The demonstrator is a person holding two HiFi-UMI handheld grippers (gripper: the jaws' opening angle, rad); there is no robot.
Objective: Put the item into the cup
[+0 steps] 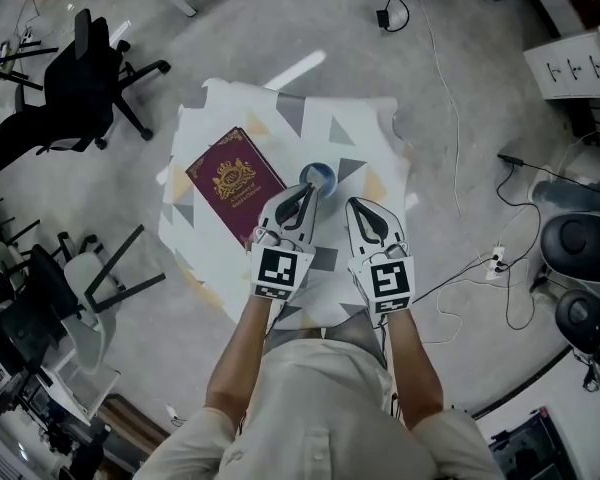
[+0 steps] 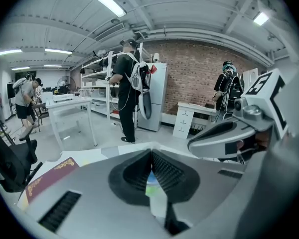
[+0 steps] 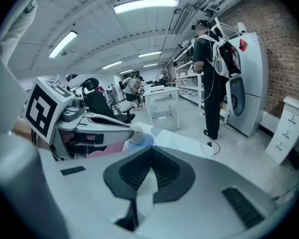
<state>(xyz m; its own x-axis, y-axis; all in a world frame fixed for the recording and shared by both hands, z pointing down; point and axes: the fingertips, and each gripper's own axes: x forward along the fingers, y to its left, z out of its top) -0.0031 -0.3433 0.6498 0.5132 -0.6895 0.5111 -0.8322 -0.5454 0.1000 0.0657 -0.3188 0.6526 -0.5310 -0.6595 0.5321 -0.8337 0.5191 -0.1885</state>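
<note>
Cloth (image 1: pixel 230 108) with grey and yellow shapes covers the small table under both tongs. A dark red passport (image 1: pixel 235 183) lies on it, just left of the left tongs (image 1: pixel 313 190). The right tongs (image 1: pixel 352 204) sit beside the left ones, pinched together with nothing in them. A blue cup (image 1: pixel 322 176) stands right under the tip of the left tongs. Those are squeezed on 1 small pale item (image 3: pixel 138 130), held just above the cup.

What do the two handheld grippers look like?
Both the left gripper and right gripper have pale grey shells, black ribbed pads and a cube with a black-and-white square marker at the rear. The person wears a light short-sleeved shirt.
</note>
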